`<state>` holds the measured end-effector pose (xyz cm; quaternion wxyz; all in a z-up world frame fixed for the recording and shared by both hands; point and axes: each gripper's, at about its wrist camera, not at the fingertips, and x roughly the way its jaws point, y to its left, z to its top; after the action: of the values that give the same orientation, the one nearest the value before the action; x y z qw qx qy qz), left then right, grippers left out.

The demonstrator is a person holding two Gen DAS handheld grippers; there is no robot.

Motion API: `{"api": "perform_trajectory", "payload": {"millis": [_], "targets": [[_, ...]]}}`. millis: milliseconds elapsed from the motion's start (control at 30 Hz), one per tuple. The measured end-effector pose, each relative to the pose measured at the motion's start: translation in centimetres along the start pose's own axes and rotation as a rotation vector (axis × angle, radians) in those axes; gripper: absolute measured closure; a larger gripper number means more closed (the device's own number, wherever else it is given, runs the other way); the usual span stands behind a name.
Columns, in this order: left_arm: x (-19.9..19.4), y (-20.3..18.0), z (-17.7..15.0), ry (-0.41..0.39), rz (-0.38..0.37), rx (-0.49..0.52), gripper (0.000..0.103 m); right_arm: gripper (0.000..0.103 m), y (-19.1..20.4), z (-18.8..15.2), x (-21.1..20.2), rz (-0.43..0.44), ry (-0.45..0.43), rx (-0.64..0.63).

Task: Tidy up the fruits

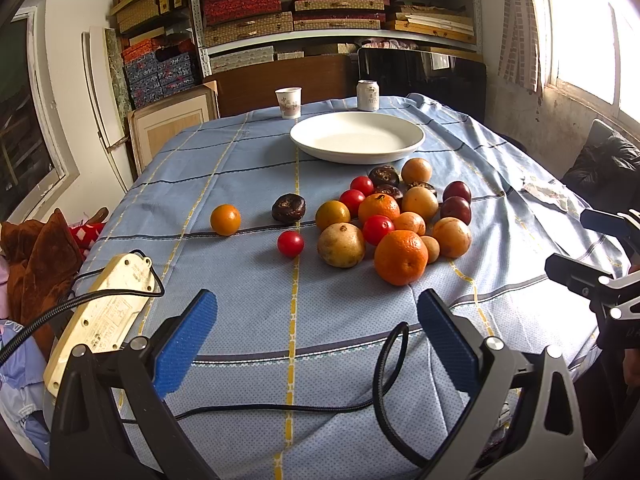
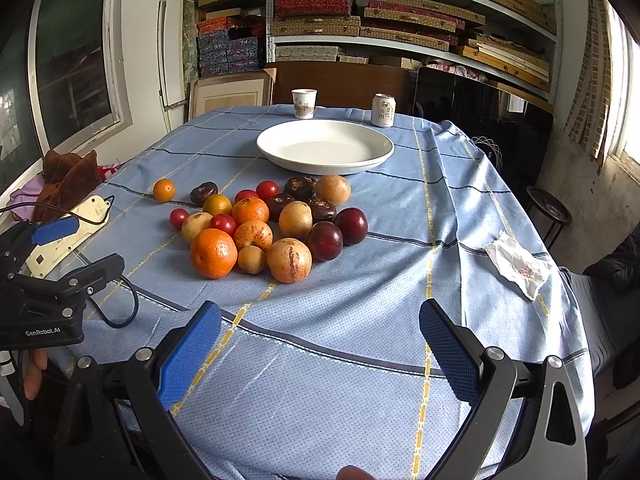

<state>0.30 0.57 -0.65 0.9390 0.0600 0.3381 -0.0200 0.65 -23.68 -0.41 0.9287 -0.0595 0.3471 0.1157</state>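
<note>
A heap of fruits (image 1: 394,216) is lying mid-table on a blue cloth (image 1: 240,304) with a fine dotted weave and yellow and dark stripes. Nearest the camera, a big orange (image 1: 401,257) with dimpled skin is sitting beside a dull, speckled tan fruit (image 1: 341,245); glossy red tomatoes (image 1: 377,229) and smaller oranges are crowding behind them, with two smooth dark plums (image 2: 338,232) touching at the heap's right edge and wrinkled brown-black chestnuts (image 1: 384,176) at the back. Three pieces are lying apart to the left: a small orange (image 1: 225,219), a lone chestnut (image 1: 288,208) and a lone tomato (image 1: 290,243). Just beyond the heap a wide, shallow white plate (image 1: 412,136) is standing bare. Behind it, at the far edge, a paper cup (image 1: 288,103) and a can (image 1: 368,95) are standing well apart. A cream power strip (image 1: 104,312) is lying at the near left edge, its black cable (image 1: 384,364) looping across the cloth in front of the left gripper (image 1: 316,344). A crumpled tissue (image 2: 516,266) is lying on the right side. Both tools are hovering over the near cloth, well short of the fruit: the left gripper's ribbed blue pads (image 1: 186,344) are spread wide around nothing, and the right gripper (image 2: 320,350) is likewise gaping, holding nothing. Shelves (image 2: 400,20) of flat boxes are filling the back wall.
</note>
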Motion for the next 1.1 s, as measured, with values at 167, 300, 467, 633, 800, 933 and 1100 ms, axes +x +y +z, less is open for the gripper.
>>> {"api": "perform_trajectory", "payload": {"millis": [167, 300, 467, 633, 800, 933, 1100], "targets": [[0.5, -0.7, -0.3, 0.003, -0.001, 0.005, 0.005, 0.003, 0.1, 0.2, 0.0, 0.003, 0.002, 0.001], [0.8, -0.4, 0.1, 0.001, -0.016, 0.01, 0.005, 0.003, 0.1, 0.2, 0.1, 0.018, -0.025, -0.016], [1.4, 1.2, 0.5, -0.015, -0.042, -0.009, 0.005, 0.003, 0.3, 0.1, 1.0, 0.105, -0.137, -0.034], [1.7, 1.9, 0.6, -0.036, -0.072, 0.005, 0.005, 0.003, 0.9, 0.8, 2.9, 0.177, -0.102, -0.075], [2.3, 2.5, 0.8, -0.046, -0.126, 0.013, 0.005, 0.034, 1.1, 1.5, 6.3, 0.149, 0.021, -0.09], [2.7, 3.1, 1.4, -0.045, -0.186, -0.004, 0.005, 0.043, 0.3, 1.9, 8.6, 0.17, 0.082, -0.037], [3.6, 2.6, 2.5, -0.038, -0.252, 0.007, 0.005, 0.044, 0.3, 2.6, 10.1, 0.206, 0.122, -0.03]]}}
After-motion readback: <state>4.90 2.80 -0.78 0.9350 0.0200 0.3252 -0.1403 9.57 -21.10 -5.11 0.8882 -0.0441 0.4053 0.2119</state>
